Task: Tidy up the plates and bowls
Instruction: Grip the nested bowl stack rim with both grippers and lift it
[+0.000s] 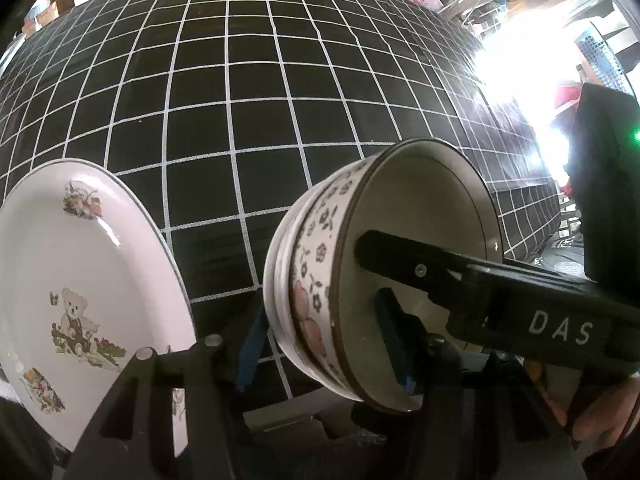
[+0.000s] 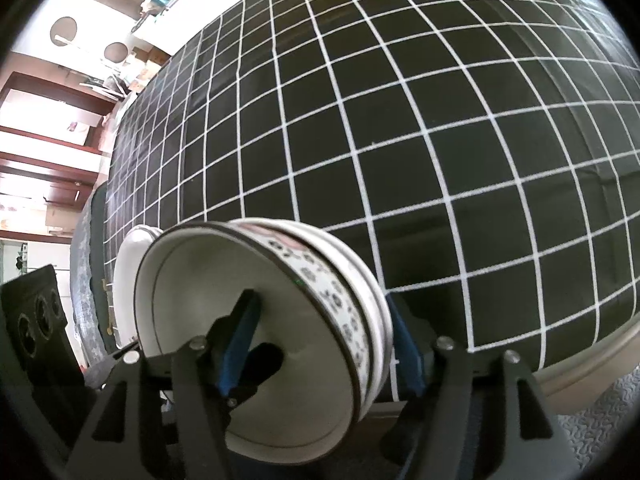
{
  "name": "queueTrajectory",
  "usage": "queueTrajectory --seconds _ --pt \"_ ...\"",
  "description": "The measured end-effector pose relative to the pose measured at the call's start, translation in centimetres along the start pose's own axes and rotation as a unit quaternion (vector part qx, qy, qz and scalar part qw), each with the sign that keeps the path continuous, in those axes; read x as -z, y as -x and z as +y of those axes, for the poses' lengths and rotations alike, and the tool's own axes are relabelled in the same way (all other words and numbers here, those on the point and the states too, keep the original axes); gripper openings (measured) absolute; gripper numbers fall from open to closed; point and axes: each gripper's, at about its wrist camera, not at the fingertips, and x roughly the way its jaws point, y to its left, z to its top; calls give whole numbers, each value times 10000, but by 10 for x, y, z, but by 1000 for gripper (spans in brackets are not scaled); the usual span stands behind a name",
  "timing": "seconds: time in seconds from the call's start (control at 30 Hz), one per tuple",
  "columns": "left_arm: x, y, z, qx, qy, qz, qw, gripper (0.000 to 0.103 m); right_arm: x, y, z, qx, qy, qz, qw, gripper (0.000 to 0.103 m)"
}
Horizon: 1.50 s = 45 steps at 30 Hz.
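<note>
A stack of floral-banded bowls (image 1: 320, 280) stands near the front edge of the black grid tablecloth (image 1: 240, 140). My left gripper (image 1: 324, 320) straddles the stack's wall, one blue pad (image 1: 252, 344) outside and one (image 1: 396, 340) inside, with a small gap showing, so it is open. From the other side my right gripper (image 2: 320, 308) straddles the same bowls (image 2: 304, 280). Its inner pad (image 2: 240, 336) stands well off the wall and its outer pad (image 2: 404, 352) is beside the base, so it is open too. Left of the bowls lies a white teddy-bear plate (image 1: 80, 280).
The right gripper's black finger (image 1: 400, 256) reaches into the bowl, and a hand (image 1: 600, 412) holds it. The plate's white rim (image 2: 128, 280) shows behind the bowls. A black speaker box (image 2: 36, 320) and wooden shelves (image 2: 48, 168) stand beyond the table's left end.
</note>
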Motion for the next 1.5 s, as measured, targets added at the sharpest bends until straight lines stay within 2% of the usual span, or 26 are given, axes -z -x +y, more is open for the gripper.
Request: queueTrajectory --seconds 0.13,0.3,0.5,0.67,1.0,1.27,1.5 --pt "-1 -2 -5 -117 -94 -11 9999 58 0 -3 5 33 -18 -27 10000 70" --pt "-1 -3 -7 -143 -152 -53 9998 59 0 -5 10 98 104 -22 9999 74" --pt "-3 -4 -9 -210 -106 -45 9997 60 -1 -7 14 143 34 -31 9999 73" --pt "-9 -5 -11 -259 30 -16 9997 61 -3 -8 11 185 -286 128 9993 73" --pt "-17 7 -17 -315 20 -171 9994 61 -4 1 23 332 -149 39 9993 71" --pt "-23 40 -15 -327 24 -494 9982 61 -4 16 45 365 101 -166 9991 71" --pt "-27 86 5 -418 186 -823 9956 61 -8 31 88 311 467 -300 9980 71"
